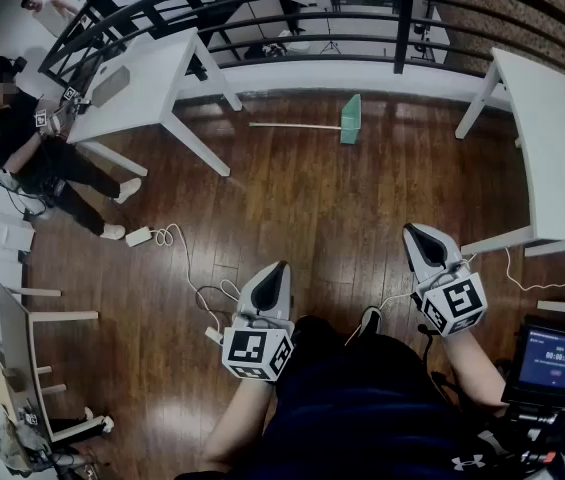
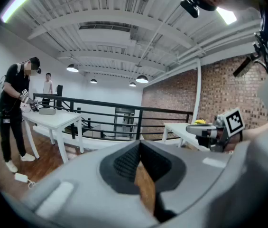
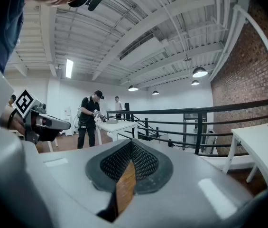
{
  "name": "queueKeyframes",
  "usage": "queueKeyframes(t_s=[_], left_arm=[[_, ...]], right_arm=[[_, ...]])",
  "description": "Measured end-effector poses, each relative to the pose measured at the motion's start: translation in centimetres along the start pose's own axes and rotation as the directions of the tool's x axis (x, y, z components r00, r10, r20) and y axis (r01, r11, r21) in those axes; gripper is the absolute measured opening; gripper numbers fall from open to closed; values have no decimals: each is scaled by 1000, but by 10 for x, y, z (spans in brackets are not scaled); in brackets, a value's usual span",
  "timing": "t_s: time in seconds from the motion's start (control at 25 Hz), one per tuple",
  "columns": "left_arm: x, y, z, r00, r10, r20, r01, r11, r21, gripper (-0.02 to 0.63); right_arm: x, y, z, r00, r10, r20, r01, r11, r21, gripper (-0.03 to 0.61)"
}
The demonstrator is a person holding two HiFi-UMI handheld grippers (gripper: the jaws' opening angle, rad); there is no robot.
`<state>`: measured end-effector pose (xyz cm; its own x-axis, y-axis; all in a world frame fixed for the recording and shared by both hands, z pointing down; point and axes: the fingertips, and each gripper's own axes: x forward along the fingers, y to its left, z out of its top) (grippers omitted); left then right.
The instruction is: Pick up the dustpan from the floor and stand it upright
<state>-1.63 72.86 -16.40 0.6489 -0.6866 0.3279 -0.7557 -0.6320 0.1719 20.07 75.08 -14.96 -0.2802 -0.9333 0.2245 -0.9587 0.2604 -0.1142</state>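
Head view: left hand-held gripper [image 1: 278, 271] pressed together, empty. Well ahead on the floor [image 1: 292, 198] lies the green dustpan [image 1: 350, 118], its handle [image 1: 292, 125] running leftward. Right hand-held gripper [image 1: 417, 233], likewise closed and empty, seems nearer the pan.

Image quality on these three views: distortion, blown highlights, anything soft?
Head view: heavy fisheye, the railing bows, corners go dark; the dustpan is small but sharp. Left gripper view: round black vignette, strip light clipped, left gripper shell soft up close. Right gripper view: same vignette, ceiling tube clipped, background fairly sharp.
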Motion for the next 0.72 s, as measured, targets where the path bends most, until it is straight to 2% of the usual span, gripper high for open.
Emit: queueKeyframes(t_s=[0.2,0.4,0.56,0.72], left_arm=[[-2,32,10,1000,7,-5,-7,1000,2,5],[74,117,6,1000,-2,-20,1,999,-45,5],[118,182,25,999,-43,-4,43,999,-26,5],[157,228,55,993,-115,10,115,993,-2,5]], right_arm=[[28,6,13,1000,-16,-19,15,999,-30,5],[133,-19,3,997,-52,-61,50,998,-44,5],[204,-15,20,993,-88,-82,84,995,-51,8],[264,-5,49,990,-117,-80,113,992,-63,72]])
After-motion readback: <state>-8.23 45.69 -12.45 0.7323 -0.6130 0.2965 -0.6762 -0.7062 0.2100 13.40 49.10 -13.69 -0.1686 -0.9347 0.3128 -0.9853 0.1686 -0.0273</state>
